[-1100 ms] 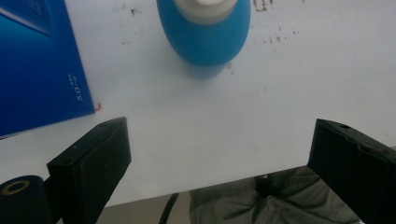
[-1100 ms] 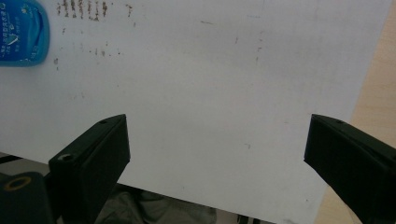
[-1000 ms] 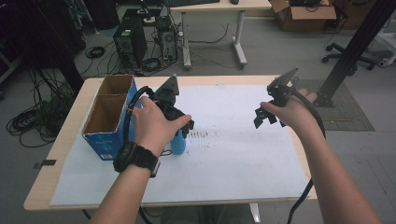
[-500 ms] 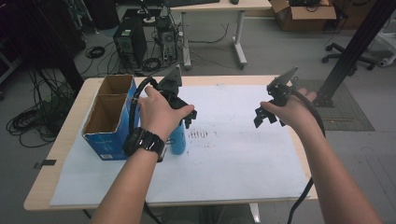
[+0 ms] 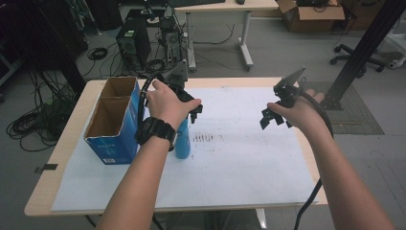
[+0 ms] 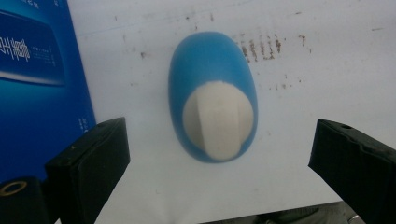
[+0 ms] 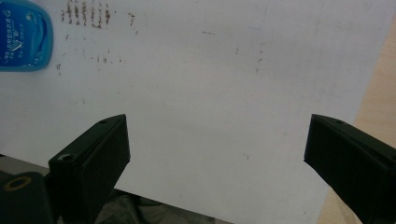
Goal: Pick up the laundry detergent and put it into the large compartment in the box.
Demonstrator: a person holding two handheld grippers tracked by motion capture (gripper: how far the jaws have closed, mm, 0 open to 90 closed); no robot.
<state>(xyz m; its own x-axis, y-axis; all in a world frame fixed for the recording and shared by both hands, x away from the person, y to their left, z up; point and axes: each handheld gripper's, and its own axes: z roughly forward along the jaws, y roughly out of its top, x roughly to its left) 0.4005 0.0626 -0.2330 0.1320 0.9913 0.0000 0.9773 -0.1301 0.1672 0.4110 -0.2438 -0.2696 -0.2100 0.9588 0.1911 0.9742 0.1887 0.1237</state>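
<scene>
Directly above blue bottle [image 6: 212,95] — left claw [image 6: 219,170] wide open, touching nothing.

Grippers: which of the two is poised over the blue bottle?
The left gripper. It hangs above the standing blue bottle beside the blue box, jaws spread wide. The right gripper hovers over bare white paper.

Even, soft overhead light; dim floor beyond the desk [image 5: 230,82]. Faint shadows only. No glare on the white sheet [image 5: 249,158]. Slightly soft, grainy high view. Near black jaws blurred in both gripper views; bottle [image 6: 212,95] fairly sharp.
</scene>
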